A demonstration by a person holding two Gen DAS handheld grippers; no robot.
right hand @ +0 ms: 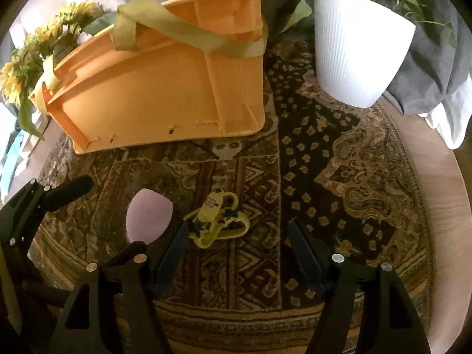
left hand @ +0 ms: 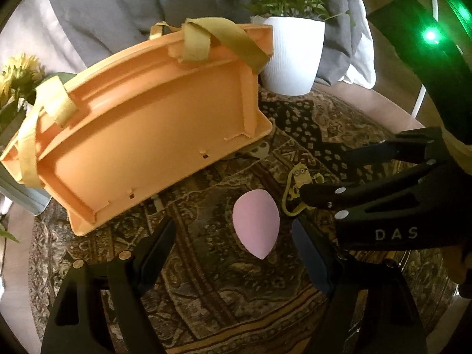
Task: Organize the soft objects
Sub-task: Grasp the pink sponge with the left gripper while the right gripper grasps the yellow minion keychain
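A pink egg-shaped sponge [left hand: 256, 224] lies on the patterned round cloth, between the open fingers of my left gripper [left hand: 236, 236]; it also shows in the right wrist view [right hand: 147, 216]. A yellow minion toy with loops [right hand: 216, 219] lies just right of it, between the open fingers of my right gripper [right hand: 237, 236]; the toy shows in the left wrist view [left hand: 299, 187] next to the right gripper [left hand: 330, 174]. An orange crate [left hand: 153, 126] with yellow straps stands behind both, also in the right wrist view [right hand: 165, 88]. Both grippers are empty.
A white plant pot [right hand: 357, 44] stands at the back right. Sunflowers [right hand: 32, 59] stand behind the crate on the left. Grey fabric [left hand: 124, 3] lies behind the table. The round table's edge [right hand: 442, 191] curves along the right.
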